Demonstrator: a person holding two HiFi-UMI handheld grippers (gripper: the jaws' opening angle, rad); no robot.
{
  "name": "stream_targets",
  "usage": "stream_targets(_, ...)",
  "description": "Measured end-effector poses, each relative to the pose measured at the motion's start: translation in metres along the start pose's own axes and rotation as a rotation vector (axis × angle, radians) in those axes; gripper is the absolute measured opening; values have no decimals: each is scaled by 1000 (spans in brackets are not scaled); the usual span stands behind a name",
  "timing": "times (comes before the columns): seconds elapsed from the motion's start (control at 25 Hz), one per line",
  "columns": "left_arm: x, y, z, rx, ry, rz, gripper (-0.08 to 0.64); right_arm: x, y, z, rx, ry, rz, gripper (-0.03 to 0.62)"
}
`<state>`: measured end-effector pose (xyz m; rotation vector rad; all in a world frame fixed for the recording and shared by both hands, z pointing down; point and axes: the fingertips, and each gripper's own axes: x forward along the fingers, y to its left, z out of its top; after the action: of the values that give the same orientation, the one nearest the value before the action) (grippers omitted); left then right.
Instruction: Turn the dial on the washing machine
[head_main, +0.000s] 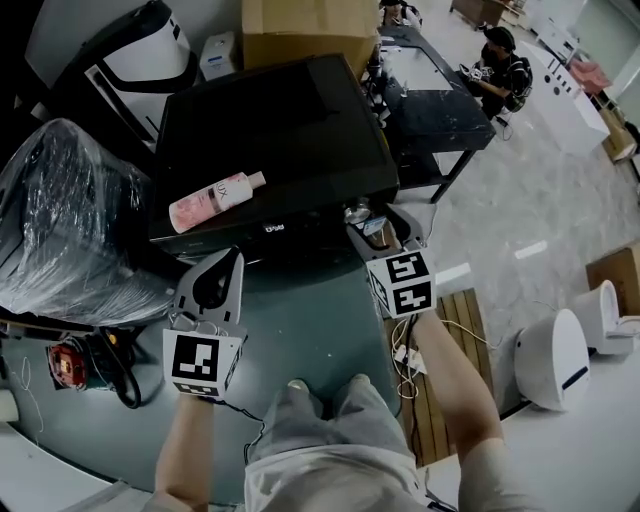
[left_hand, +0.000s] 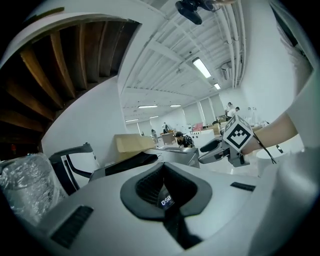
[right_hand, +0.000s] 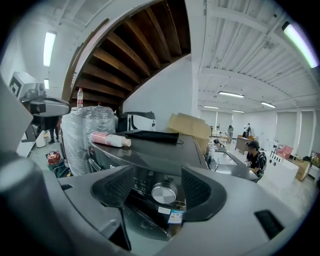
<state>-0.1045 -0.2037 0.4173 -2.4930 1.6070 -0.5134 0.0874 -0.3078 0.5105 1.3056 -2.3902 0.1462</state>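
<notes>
Dial (right_hand: 164, 192): round and silver, on the front control panel of the washing machine (head_main: 290, 130), near the panel's right end and just under the dark lid. It sits dead centre in the right gripper view.
Right gripper (head_main: 383, 232): up at the machine's front right corner, nose tipped a little down toward the panel.
Right fingers (right_hand: 199, 187): spread wide, one on each side of the dial. Neither touches it, and nothing is clamped.
Right arm (head_main: 460, 385): bare forearm stretched forward from the lower right, with the right marker cube (head_main: 403, 282) facing up at the wrist.
Left gripper (head_main: 232, 262): lower in the head view and off to the left, aimed at the machine's front face, close to level.
Left fingers (left_hand: 142, 187): drawn together with the tips meeting, nothing between them. A lit display (left_hand: 166, 201) reading 0:58 peeks through the hollow behind the tips.
Left arm (head_main: 185, 450): forearm reaching straight ahead from the bottom edge, with the left marker cube (head_main: 203, 362) riding on top.
Lid load: a pink bottle (head_main: 215, 200) lies on its side near the front left edge, and a cardboard box (head_main: 305, 30) stands at the back.
Surroundings: a plastic-wrapped bundle (head_main: 60, 210) sits left of the machine, and a seated person (head_main: 500, 70) is at a desk well beyond.
</notes>
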Motion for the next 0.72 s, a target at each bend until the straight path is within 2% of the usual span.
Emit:
stream_targets(0.44, 25, 9, -60, -37, 33, 20, 20, 50, -7, -52, 38, 27, -36, 321)
stream_targets(0.72, 30, 9, -80, -61, 52, 23, 20, 68, -14, -71, 126, 49, -65, 308)
